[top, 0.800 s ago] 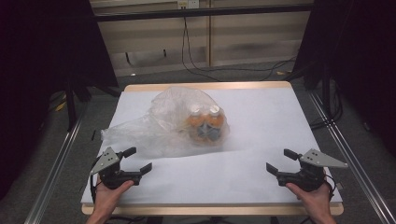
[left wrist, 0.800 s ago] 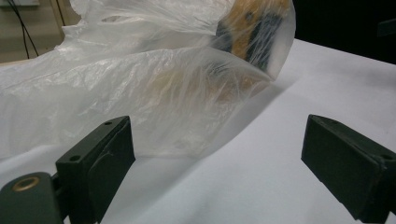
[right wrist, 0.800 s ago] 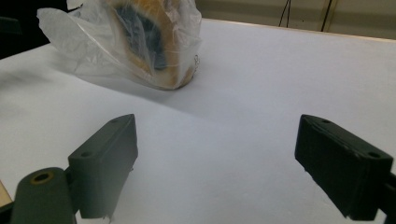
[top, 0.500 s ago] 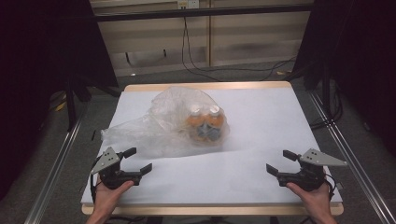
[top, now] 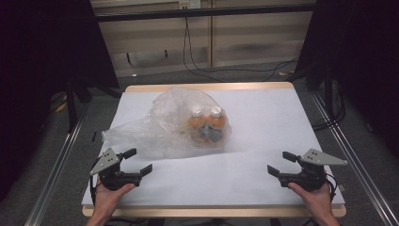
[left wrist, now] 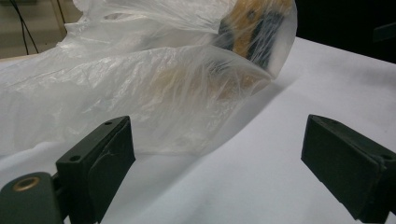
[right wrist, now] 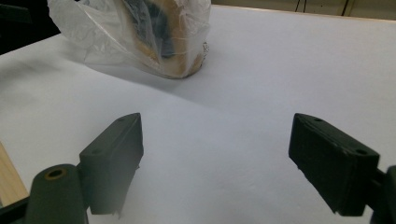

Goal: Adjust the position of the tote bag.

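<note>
Two claws wide apart, gripping nothing, near edge of worktop (top: 263, 141).
Left claw (top: 139, 161) just short of clear plastic bag (top: 174, 127); right claw (top: 278, 163) well apart from bag; orange bottles (top: 207, 123) inside, mid-worktop.

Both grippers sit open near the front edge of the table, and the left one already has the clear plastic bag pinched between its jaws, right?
Not quite. The left gripper is open and empty; the left gripper view shows the plastic bag lying beyond its jaws, untouched. The right gripper is open too.
</note>
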A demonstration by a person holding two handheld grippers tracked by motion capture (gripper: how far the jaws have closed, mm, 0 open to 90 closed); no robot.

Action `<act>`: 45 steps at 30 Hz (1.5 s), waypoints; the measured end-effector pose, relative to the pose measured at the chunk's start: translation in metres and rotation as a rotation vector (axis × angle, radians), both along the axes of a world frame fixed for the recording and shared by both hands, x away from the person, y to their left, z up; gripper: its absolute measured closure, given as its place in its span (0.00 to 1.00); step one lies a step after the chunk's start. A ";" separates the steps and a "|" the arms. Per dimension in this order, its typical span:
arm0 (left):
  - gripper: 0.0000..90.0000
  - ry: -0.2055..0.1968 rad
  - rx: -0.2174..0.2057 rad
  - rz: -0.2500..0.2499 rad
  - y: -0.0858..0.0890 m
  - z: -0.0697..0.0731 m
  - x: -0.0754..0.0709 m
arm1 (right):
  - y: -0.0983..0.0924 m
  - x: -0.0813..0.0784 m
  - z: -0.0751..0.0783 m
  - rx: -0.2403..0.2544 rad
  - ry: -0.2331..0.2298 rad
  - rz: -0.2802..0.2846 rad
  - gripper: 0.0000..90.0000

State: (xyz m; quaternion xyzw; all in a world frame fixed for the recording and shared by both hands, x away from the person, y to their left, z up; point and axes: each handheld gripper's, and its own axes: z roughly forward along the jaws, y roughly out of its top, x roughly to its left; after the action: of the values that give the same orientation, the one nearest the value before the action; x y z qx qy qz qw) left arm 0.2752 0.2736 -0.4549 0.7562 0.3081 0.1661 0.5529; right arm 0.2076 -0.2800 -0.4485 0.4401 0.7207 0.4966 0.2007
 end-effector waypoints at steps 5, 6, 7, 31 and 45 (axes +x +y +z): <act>0.14 0.006 0.007 -0.017 -0.003 0.000 -0.001 | 0.001 0.000 0.000 -0.002 0.002 0.015 0.21; 0.15 0.004 0.007 -0.023 -0.004 0.001 -0.002 | 0.002 0.000 0.000 -0.006 0.004 0.018 0.21; 0.16 0.004 0.007 -0.023 -0.004 0.001 -0.002 | 0.002 0.000 0.000 -0.006 0.004 0.018 0.21; 0.41 -0.022 -0.026 -0.066 -0.013 0.034 0.012 | 0.008 -0.001 0.000 -0.025 0.017 0.064 0.23; 0.59 0.011 -0.001 -0.087 -0.017 0.043 0.036 | 0.009 -0.001 0.000 -0.025 0.024 0.074 0.23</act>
State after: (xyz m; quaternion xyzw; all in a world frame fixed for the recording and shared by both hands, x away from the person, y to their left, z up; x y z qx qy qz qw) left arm 0.3109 0.2566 -0.4116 0.7695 0.2779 0.1377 0.5583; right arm 0.2064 -0.2709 -0.4489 0.4167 0.7448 0.4894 0.1792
